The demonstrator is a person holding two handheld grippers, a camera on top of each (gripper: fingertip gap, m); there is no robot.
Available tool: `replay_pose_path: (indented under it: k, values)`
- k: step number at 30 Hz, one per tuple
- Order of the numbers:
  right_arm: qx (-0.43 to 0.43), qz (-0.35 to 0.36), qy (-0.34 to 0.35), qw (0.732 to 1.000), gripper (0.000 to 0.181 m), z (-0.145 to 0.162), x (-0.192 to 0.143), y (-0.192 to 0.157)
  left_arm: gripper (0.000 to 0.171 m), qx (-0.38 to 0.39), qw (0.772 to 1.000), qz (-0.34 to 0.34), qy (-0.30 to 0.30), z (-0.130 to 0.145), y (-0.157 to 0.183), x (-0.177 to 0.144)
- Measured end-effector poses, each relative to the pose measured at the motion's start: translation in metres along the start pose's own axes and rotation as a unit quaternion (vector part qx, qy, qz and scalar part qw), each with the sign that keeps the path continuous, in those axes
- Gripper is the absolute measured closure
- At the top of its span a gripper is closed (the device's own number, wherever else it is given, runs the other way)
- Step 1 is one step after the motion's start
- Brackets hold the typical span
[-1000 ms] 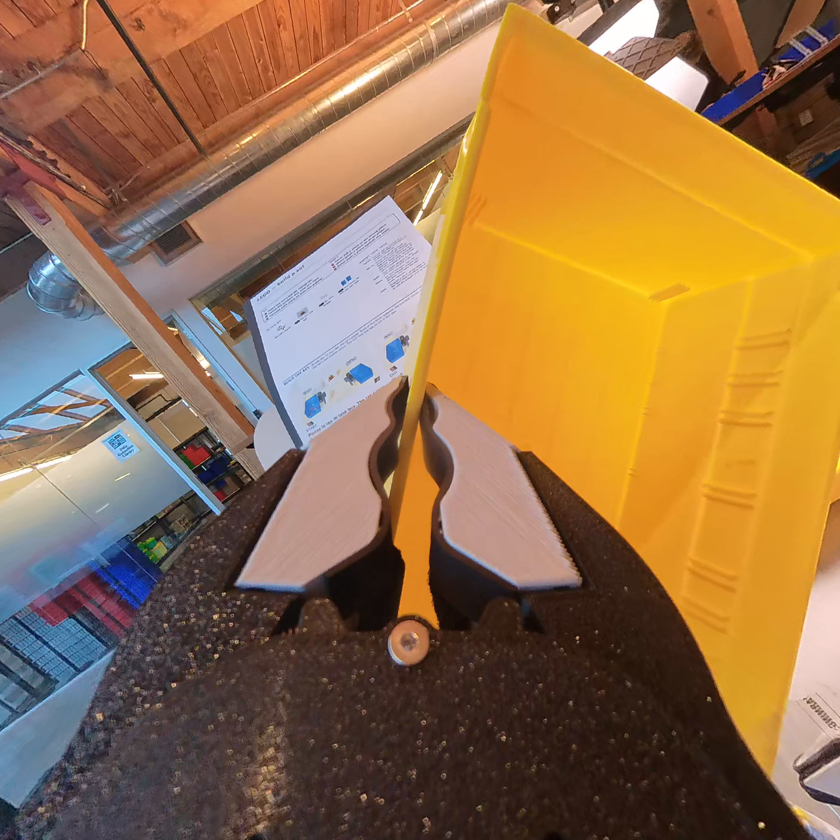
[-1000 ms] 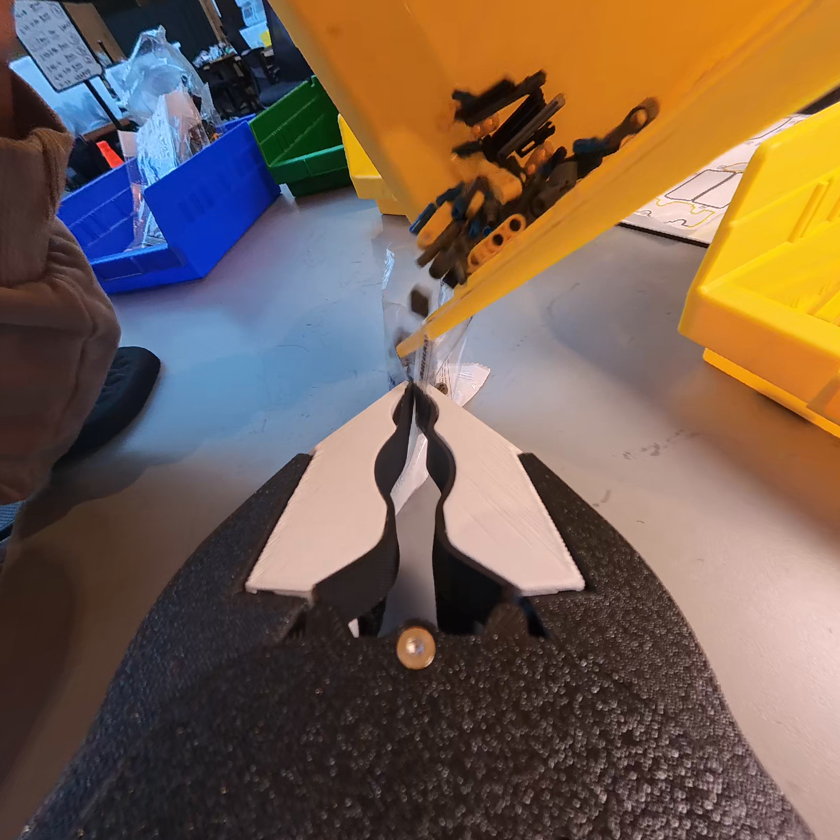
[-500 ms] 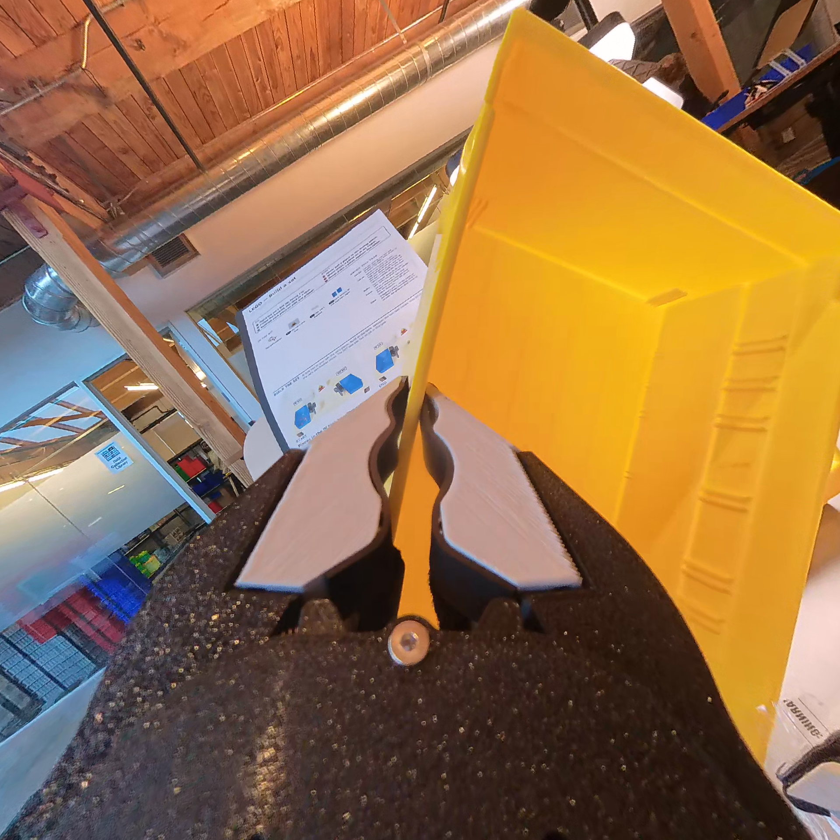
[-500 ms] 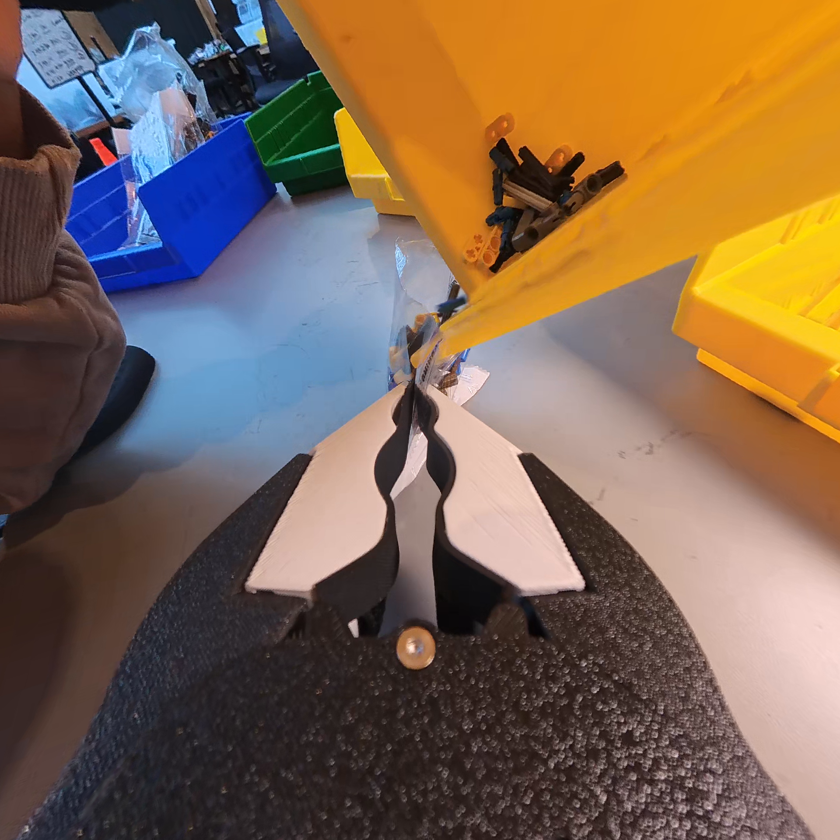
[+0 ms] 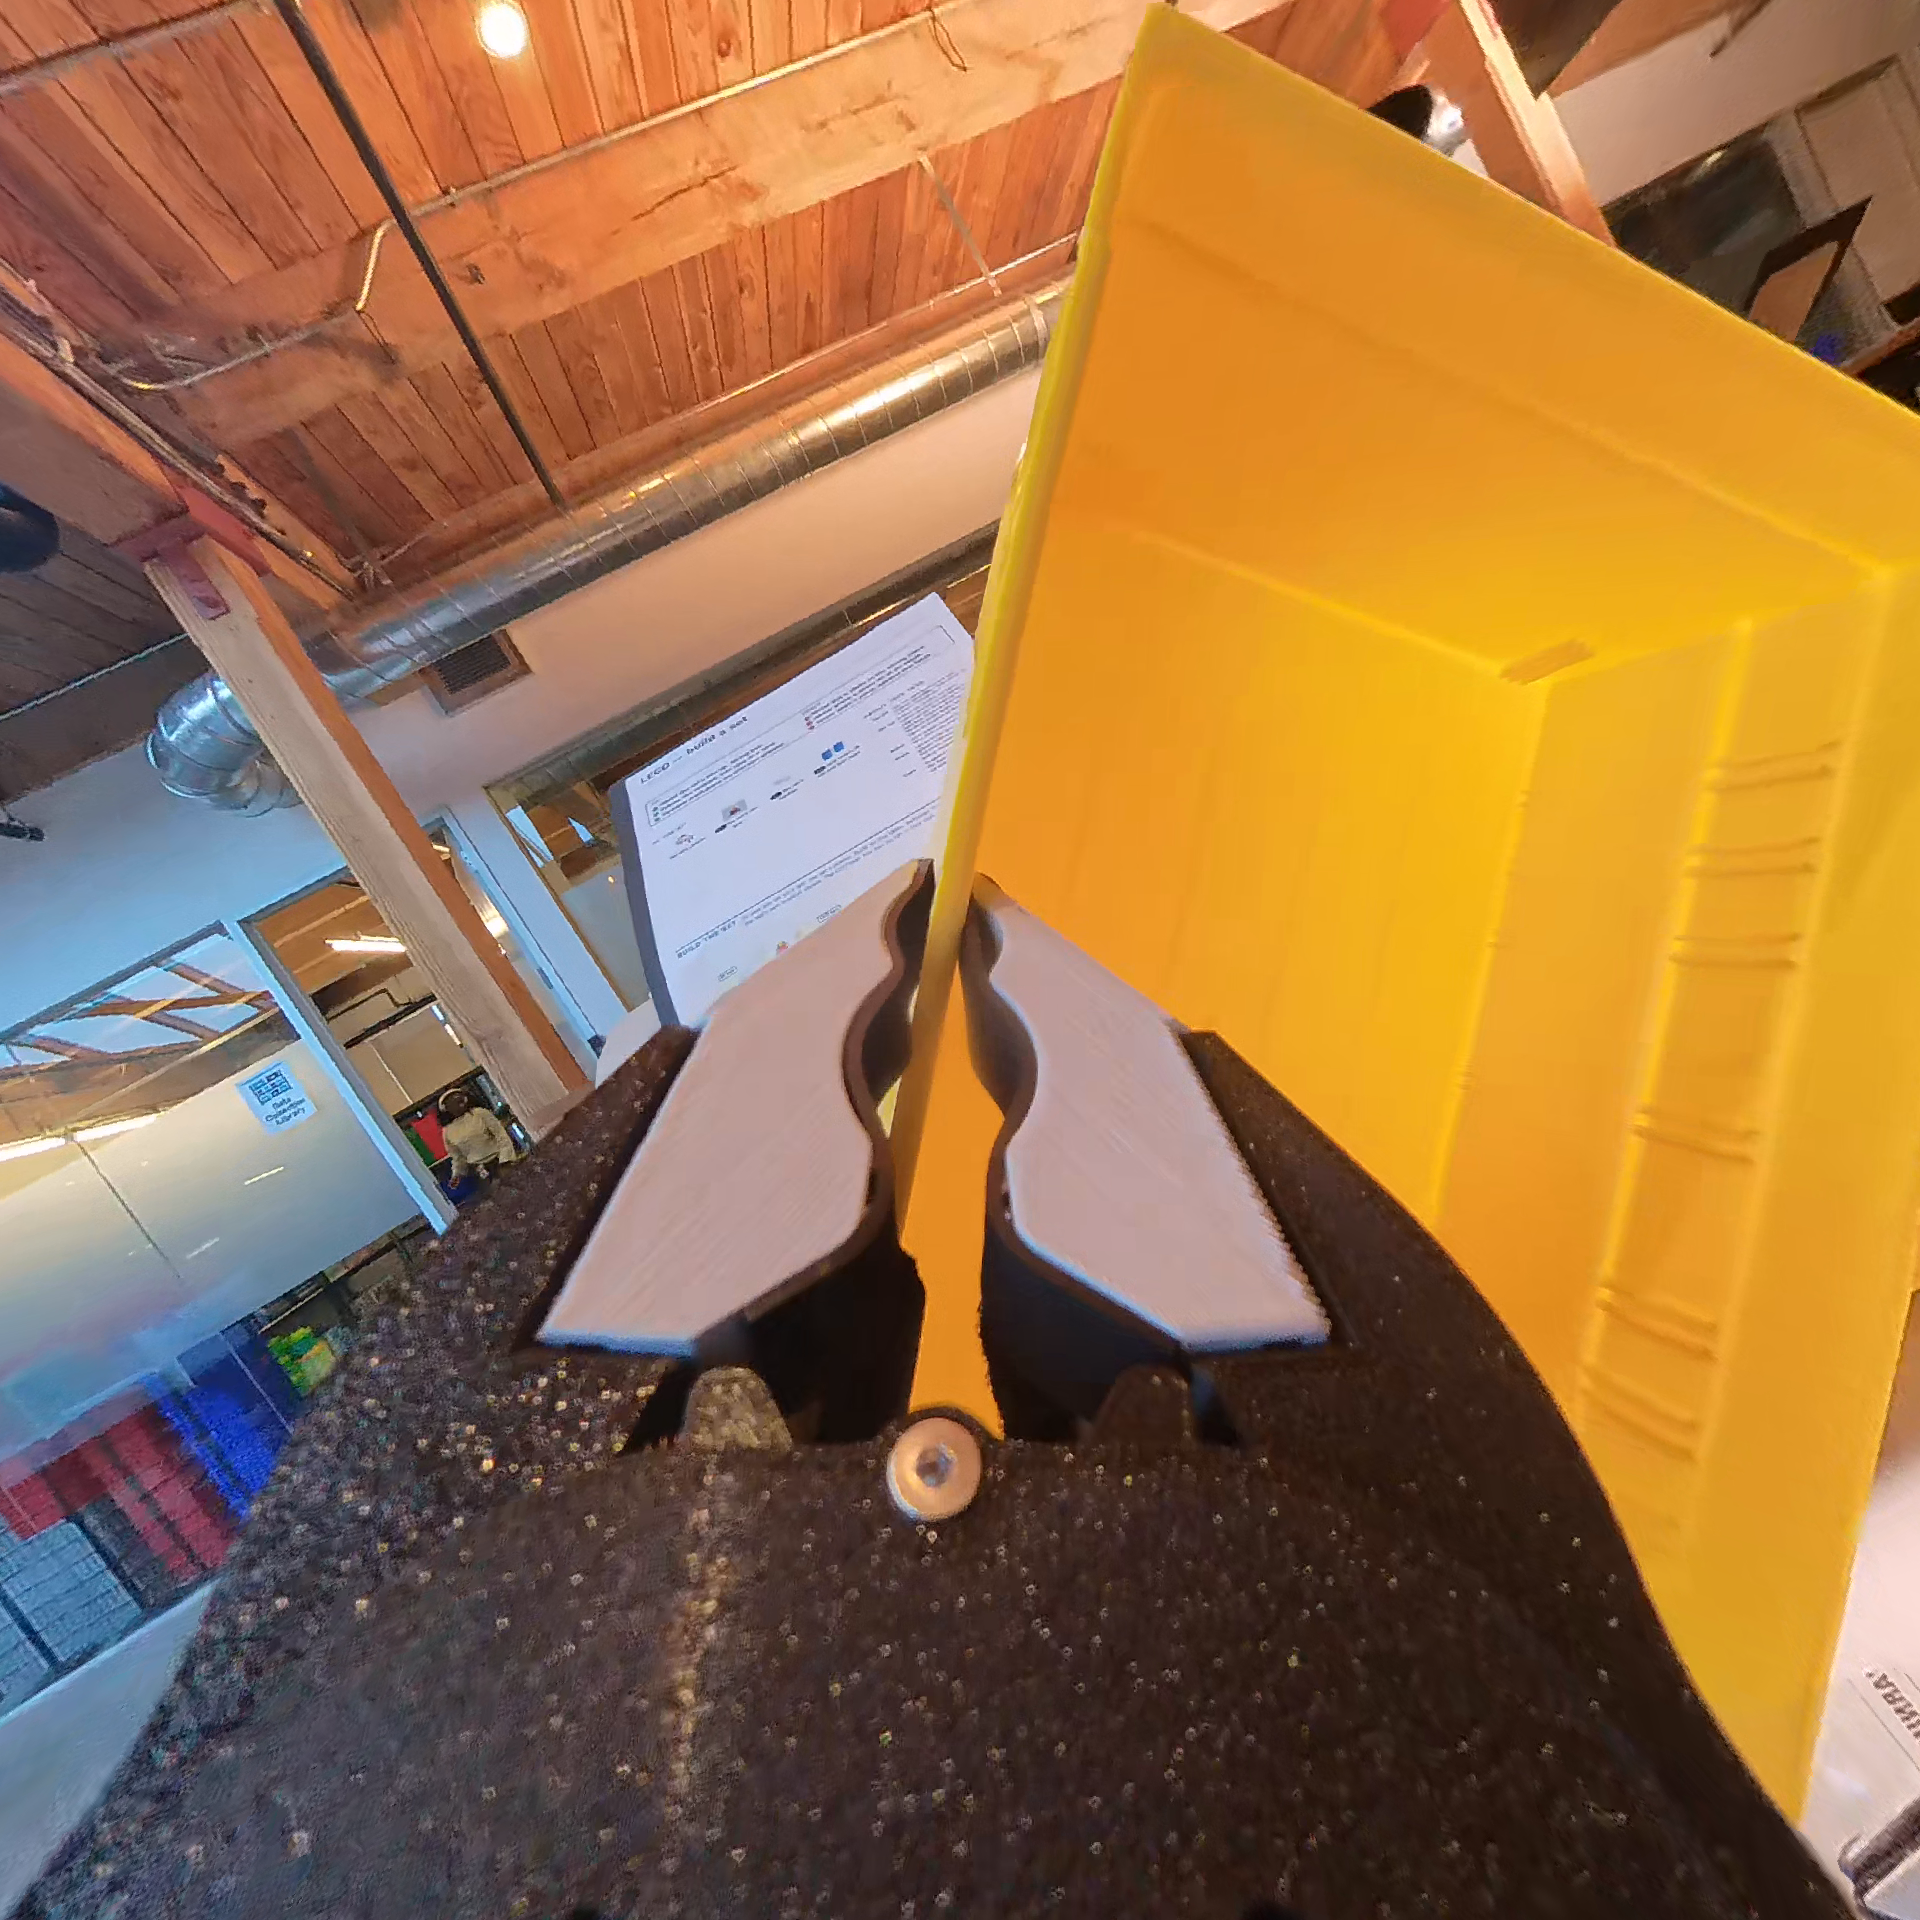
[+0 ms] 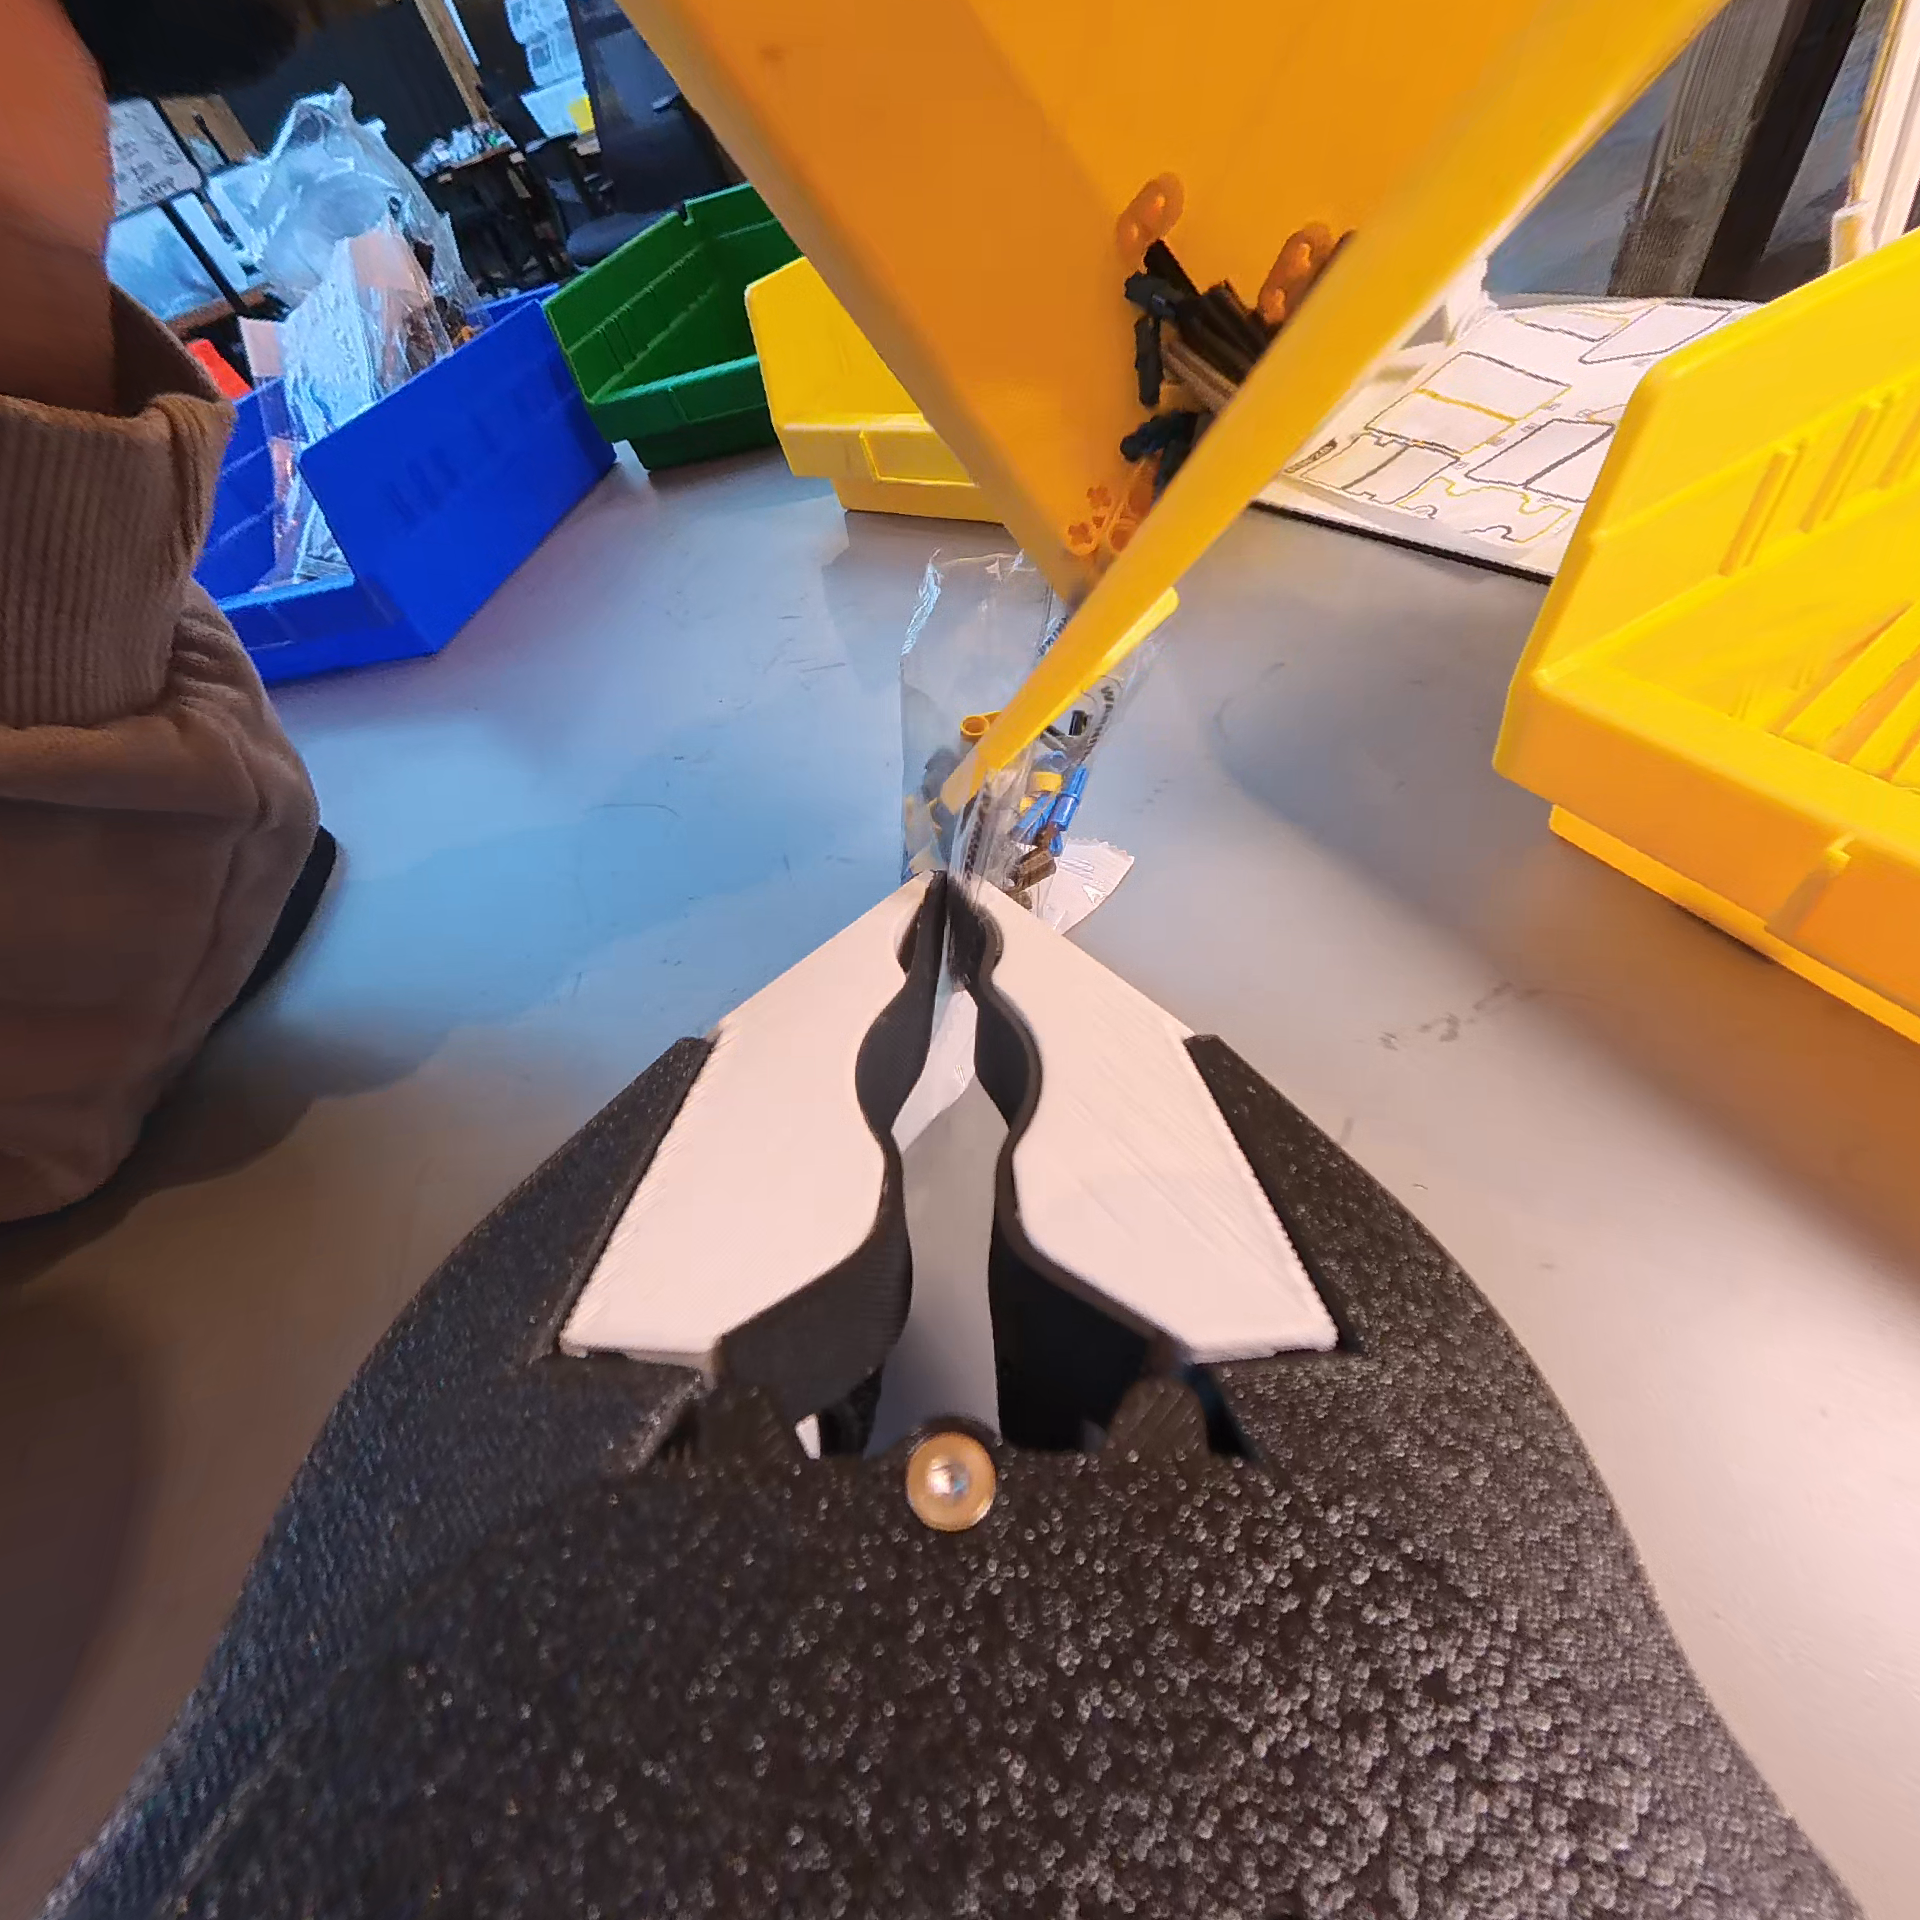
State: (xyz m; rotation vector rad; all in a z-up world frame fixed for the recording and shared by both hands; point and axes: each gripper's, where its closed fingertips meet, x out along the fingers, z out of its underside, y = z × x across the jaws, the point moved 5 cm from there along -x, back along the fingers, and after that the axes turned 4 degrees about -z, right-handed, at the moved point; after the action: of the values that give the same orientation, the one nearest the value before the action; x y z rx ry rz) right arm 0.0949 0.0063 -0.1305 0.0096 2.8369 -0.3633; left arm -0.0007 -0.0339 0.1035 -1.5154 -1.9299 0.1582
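Observation:
My left gripper [image 5: 948, 896] is shut on the side wall of a yellow plastic bin [image 5: 1351, 790] and holds it tipped up high. In the right wrist view the same bin [image 6: 987, 208] hangs tilted above the table, with small black and orange parts [image 6: 1184, 343] piled in its lower corner. That corner points into a clear plastic bag [image 6: 997, 727]. My right gripper [image 6: 948, 896] is shut on the bag's edge and holds it upright under the bin. Several small parts lie inside the bag.
A grey table [image 6: 623, 790] carries a blue bin [image 6: 416, 520] with clear bags, a green bin [image 6: 665, 343], a small yellow bin [image 6: 842, 416], a large yellow bin [image 6: 1745, 665] at right and a printed sheet [image 6: 1455, 436]. A brown sleeve [image 6: 114, 727] is at left. My right fingertips sit around 25 cm from my left ones.
The yellow bin has tipped steeper. Parts have slid down to its lower corner and several have dropped into the bag. Both grippers keep their hold.

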Motion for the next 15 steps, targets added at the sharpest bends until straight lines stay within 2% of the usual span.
replay_pose_path:
  k: [15]
  values:
    - [0.0,0.0,-0.001,1.0,0.181,0.0,-0.001,0.001,0.171,-0.006,0.999,0.006,0.034,0.004,0.002,-0.013]
